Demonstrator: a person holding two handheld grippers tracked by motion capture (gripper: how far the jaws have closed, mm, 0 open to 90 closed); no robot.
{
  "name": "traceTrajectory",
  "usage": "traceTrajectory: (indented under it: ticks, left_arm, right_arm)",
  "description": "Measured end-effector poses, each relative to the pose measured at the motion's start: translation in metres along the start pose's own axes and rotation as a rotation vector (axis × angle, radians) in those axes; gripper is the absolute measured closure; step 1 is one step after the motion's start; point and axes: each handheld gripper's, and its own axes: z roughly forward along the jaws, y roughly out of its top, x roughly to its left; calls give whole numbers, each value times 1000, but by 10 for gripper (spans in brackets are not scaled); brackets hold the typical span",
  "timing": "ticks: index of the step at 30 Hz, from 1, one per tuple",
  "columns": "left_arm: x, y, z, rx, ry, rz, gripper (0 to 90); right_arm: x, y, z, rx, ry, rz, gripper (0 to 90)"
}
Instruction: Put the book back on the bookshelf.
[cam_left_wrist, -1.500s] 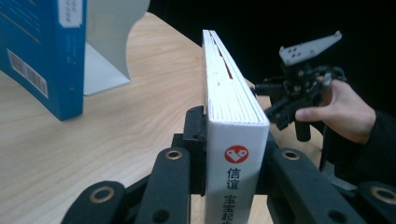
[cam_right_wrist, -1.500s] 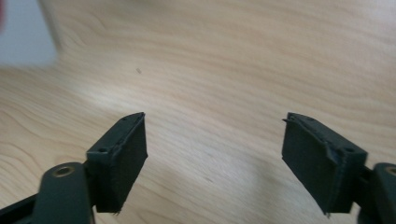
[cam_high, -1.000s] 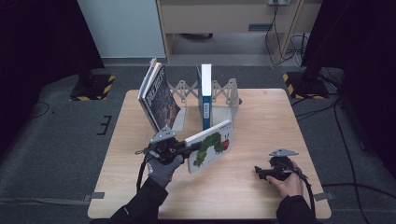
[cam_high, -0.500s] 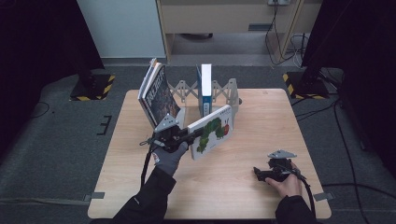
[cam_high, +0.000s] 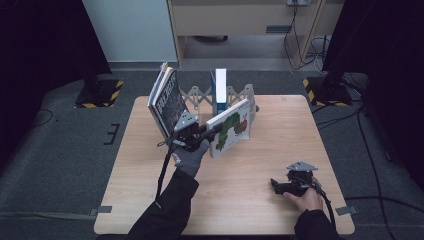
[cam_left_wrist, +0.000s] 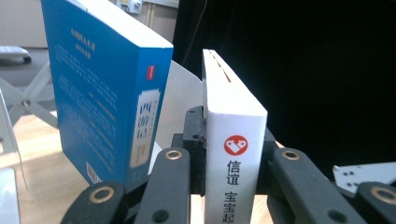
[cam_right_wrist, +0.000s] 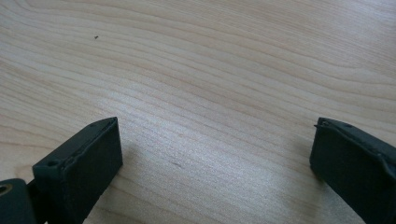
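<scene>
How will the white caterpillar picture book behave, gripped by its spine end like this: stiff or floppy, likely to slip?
The caterpillar book probably stays stiff: it juts from the left claw without sagging. Its cover looks glossy, so it may slip or swing, since the pads grip it at one end only. Set down on edge beside the blue book, it seems apt to tip unless the rack supports it.

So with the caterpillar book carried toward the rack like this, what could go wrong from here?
1. The left gripper clamps the caterpillar picture book near its spine only, tilted, so it may pivot or slip in the grip.
2. The blue boxed book stands upright close beside it; a sideways nudge could topple it in the folding rack.
3. The right gripper, jaws just opened and empty over the table, sits too far off to steady anything.
</scene>
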Motion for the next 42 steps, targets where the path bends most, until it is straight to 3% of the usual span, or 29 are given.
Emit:
traceTrajectory:
  ticks: [12, 19, 28, 37, 42]
  left_arm:
    - [3, 0, 26, -27, 49, -16, 746]
    - [4, -3, 40, -24, 82, 7, 745]
    - [7, -12, 60, -14, 121, 3, 746]
    - [4, -20, 76, -9, 168, 34, 745]
    - [4, -25, 82, -7, 174, 14, 745]
  right_arm:
    - [0, 0, 0, -1, 0, 0, 26]
    - [0, 0, 0, -1, 0, -1, 26]
    - [0, 0, 0, -1, -1, 0, 26]
    - [0, 0, 0, -1, -1, 0, 26]
    - [0, 0, 0, -1, 0, 0, 26]
